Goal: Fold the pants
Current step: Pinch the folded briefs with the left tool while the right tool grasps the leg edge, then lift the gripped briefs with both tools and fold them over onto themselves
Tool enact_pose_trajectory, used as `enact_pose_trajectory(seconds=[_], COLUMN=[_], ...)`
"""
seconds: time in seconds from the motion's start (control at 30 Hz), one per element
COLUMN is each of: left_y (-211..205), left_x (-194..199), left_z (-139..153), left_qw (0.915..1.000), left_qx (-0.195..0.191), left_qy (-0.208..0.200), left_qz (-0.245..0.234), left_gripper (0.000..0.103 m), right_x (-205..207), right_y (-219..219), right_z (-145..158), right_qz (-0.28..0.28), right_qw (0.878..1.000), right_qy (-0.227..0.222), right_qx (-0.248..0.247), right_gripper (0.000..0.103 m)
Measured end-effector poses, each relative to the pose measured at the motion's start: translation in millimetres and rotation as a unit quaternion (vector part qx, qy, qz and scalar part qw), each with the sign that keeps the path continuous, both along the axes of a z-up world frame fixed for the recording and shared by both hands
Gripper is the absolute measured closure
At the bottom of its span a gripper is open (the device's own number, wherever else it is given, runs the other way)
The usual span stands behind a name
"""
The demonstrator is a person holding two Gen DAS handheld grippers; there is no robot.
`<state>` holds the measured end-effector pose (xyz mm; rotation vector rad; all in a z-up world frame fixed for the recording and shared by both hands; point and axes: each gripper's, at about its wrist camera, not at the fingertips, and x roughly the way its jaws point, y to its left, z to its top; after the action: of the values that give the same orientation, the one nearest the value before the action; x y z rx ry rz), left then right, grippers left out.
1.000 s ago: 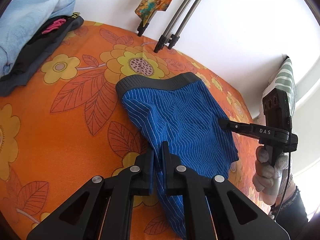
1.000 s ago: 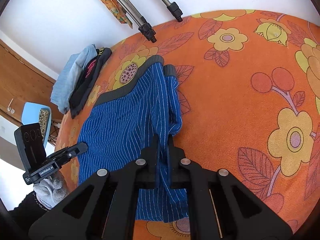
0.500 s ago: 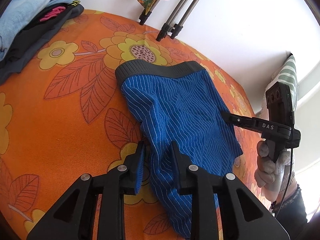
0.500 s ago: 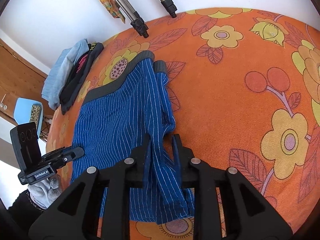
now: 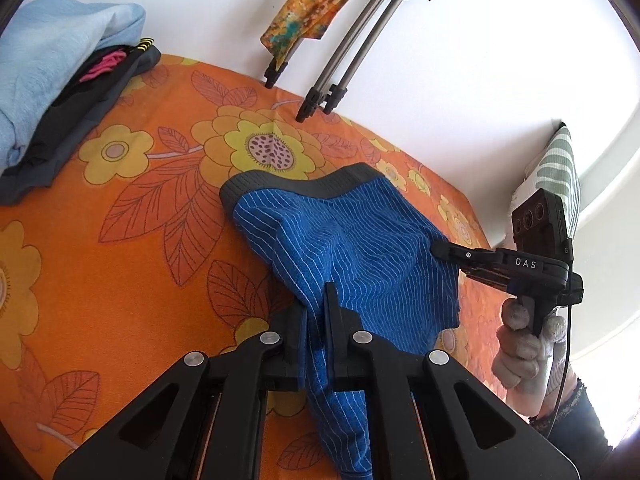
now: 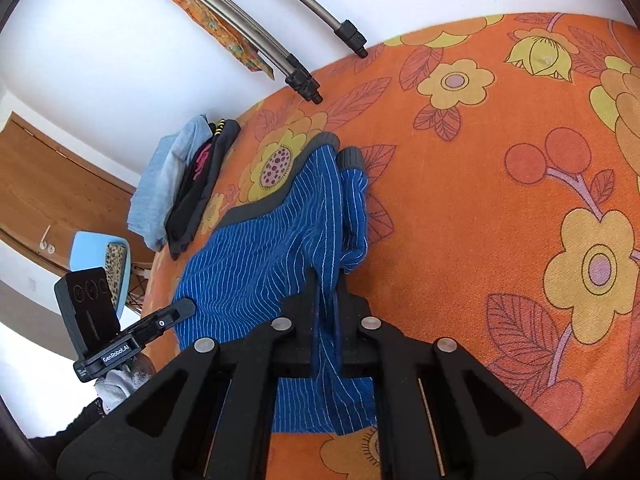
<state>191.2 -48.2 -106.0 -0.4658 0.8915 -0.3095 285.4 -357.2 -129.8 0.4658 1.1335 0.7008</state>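
Left wrist view: left gripper (image 5: 316,312) pinching edge of blue white-striped pants with grey waistband (image 5: 344,248), lying on orange flowered cloth (image 5: 120,264); jaws just closed again on fabric

Right wrist view: right gripper (image 6: 325,296) also just closed, pinching pants' (image 6: 260,264) other side; fabric between jaws

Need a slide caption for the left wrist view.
Left gripper shut on blue striped pants on orange floral cover; right gripper grips the far edge.
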Motion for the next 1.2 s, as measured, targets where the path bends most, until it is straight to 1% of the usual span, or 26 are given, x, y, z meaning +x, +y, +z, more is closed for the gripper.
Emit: enact_pose_trajectory(seconds=[0.07, 0.17, 0.27, 0.47, 0.67, 0.83, 0.93, 1.0, 1.13, 1.2], left_y=[5.1, 11.3, 19.7, 28.1, 34.7, 41.5, 46.7, 50.5, 55.9, 56.9], left_x=[-0.7, -3.2, -5.7, -18.0, -43.7, -75.6, -100.1, -117.5, -143.7, -150.3], left_z=[8.8, 22.5, 36.3, 62.5, 88.3, 99.2, 99.5, 96.8, 83.3, 72.9], left_qw=[0.9999, 0.9994, 0.9986, 0.9963, 0.9934, 0.9921, 0.9915, 0.9914, 0.9932, 0.994], left_qx=[-0.009, -0.01, -0.017, -0.031, -0.04, -0.052, -0.063, -0.068, -0.076, -0.081], left_qy=[-0.011, -0.03, -0.048, -0.079, -0.107, -0.114, -0.112, -0.108, -0.081, -0.061], left_qz=[0.004, 0.01, 0.016, 0.015, 0.006, -0.012, -0.023, -0.029, -0.035, -0.041], left_gripper=[0.098, 0.098, 0.098, 0.098, 0.098, 0.098, 0.098, 0.098, 0.098, 0.098], right_x=[-1.6, -4.8, -9.2, -24.2, -60.5, -110.4, -148.3, -174.5, -220.7, -235.3], right_y=[-2.2, -0.9, -1.2, 4.5, 8.2, 11.0, 13.0, 13.9, 15.5, 17.0], right_z=[10.2, 25.4, 39.9, 75.7, 114.7, 136.3, 142.0, 140.6, 121.7, 109.4], right_qz=[-0.007, -0.013, -0.023, -0.039, -0.056, -0.068, -0.075, -0.08, -0.09, -0.095], right_qw=[1.0, 0.999, 0.997, 0.994, 0.989, 0.986, 0.985, 0.985, 0.988, 0.99], right_qy=[-0.009, -0.026, -0.042, -0.077, -0.118, -0.14, -0.148, -0.145, -0.114, -0.095], right_qx=[0.015, 0.03, 0.055, 0.064, 0.064, 0.057, 0.048, 0.05, 0.055, 0.049], right_gripper=[0.098, 0.098, 0.098, 0.098, 0.098, 0.098, 0.098, 0.098, 0.098, 0.098])
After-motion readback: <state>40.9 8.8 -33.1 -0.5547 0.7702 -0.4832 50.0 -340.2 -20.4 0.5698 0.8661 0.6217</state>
